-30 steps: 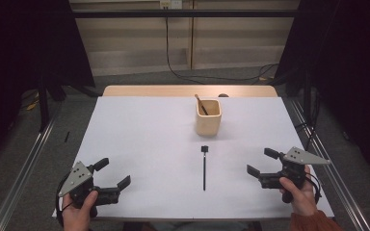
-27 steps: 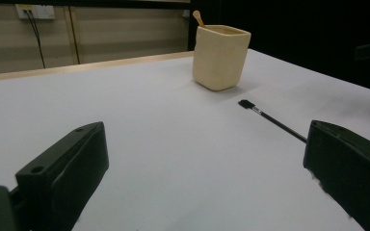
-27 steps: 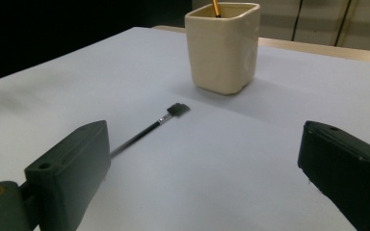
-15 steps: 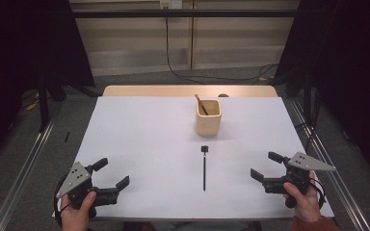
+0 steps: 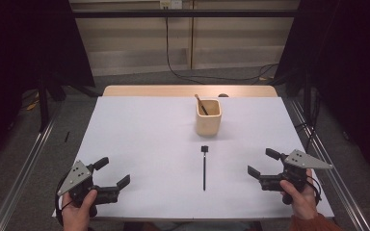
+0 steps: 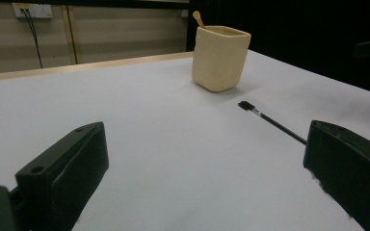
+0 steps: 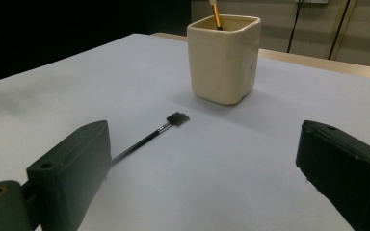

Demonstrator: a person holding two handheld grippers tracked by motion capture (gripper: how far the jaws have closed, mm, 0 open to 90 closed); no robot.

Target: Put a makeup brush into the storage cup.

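A thin black brush (image 5: 204, 167) is lying flat mid-tabletop (image 5: 139, 139), just short of the cream cup (image 5: 208, 117). It looks light, stiff and prone to rolling, so gripping mid-handle seems best. Both tongs, left (image 5: 112, 174) and right (image 5: 259, 162), are sitting spread, holding nothing.

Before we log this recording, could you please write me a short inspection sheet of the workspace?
Surface: white sheet over a wooden table.
Job's things: thin black brush lying flat, head toward the cream cup; a wooden-handled stick stands in the cup.
Clutter: nothing seen.
Grippers: left gripper and right gripper open, empty, at the near edge.
Cables: black cable on the floor behind.
Surroundings: dark curtains, metal rails.
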